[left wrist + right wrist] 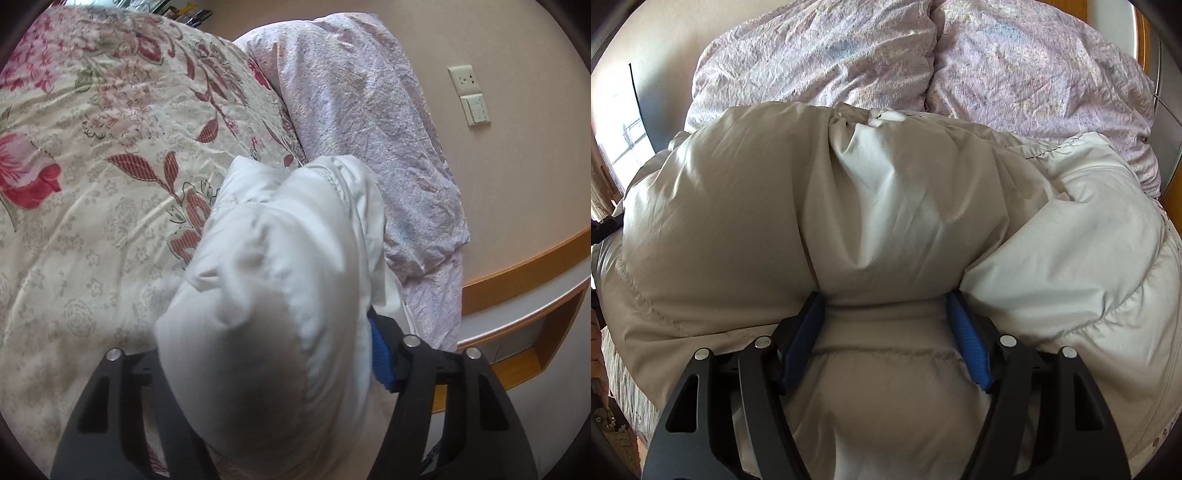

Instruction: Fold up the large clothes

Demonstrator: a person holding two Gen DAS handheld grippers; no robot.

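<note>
A white puffy down jacket (280, 240) lies on the bed and fills most of the right wrist view (738, 206). My left gripper (273, 343) has a thick bulge of the jacket between its jaws. The right blue pad (380, 354) presses against the fabric, and the left pad is hidden under it. My right gripper (884, 299) is closed on a padded fold near the jacket's middle, with both blue pads (967, 343) dug into the fabric. A stitched seam runs across the fold between them.
The jacket rests on a cream bedspread with red flowers (110, 166). A crumpled lilac duvet (369, 110) (849, 55) lies heaped behind it against the wall. A wall socket (461, 79) and a wooden bedside shelf (524, 306) are at the right.
</note>
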